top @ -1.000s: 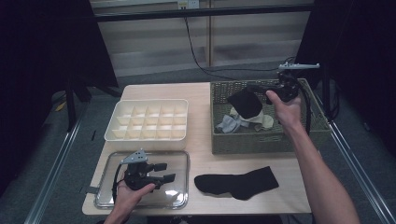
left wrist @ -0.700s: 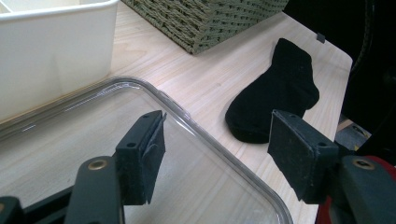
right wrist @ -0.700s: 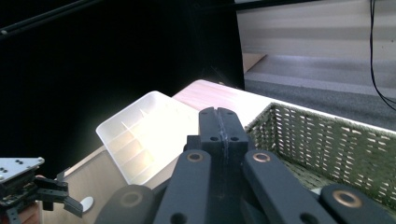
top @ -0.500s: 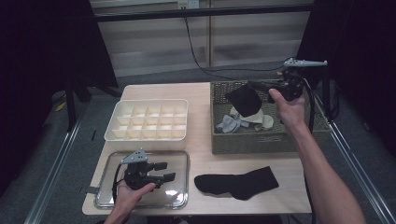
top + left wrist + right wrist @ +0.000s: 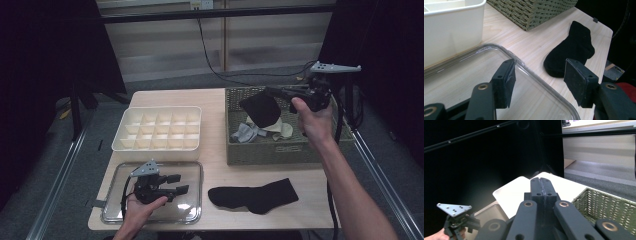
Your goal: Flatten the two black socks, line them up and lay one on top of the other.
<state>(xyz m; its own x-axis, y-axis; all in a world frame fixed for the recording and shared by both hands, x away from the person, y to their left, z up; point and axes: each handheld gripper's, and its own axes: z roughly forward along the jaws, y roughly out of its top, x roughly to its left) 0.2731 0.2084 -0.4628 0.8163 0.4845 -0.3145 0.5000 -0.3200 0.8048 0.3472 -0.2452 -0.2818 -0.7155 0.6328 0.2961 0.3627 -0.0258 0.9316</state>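
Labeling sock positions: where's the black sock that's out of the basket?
High view: the flat black sock lies on the table near its front edge, right of the clear tray and just in front of the wicker basket.

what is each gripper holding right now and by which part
The right gripper pinches a black sock by its upper edge, above the wicker basket. The left gripper holds nothing.

Right tool point(image 5: 272, 92) holds black sock point(image 5: 260, 109) above wicker basket point(image 5: 280, 150); second black sock point(image 5: 252, 196) just before basket; left tool point(image 5: 175, 183) over clear tray point(image 5: 192, 216).
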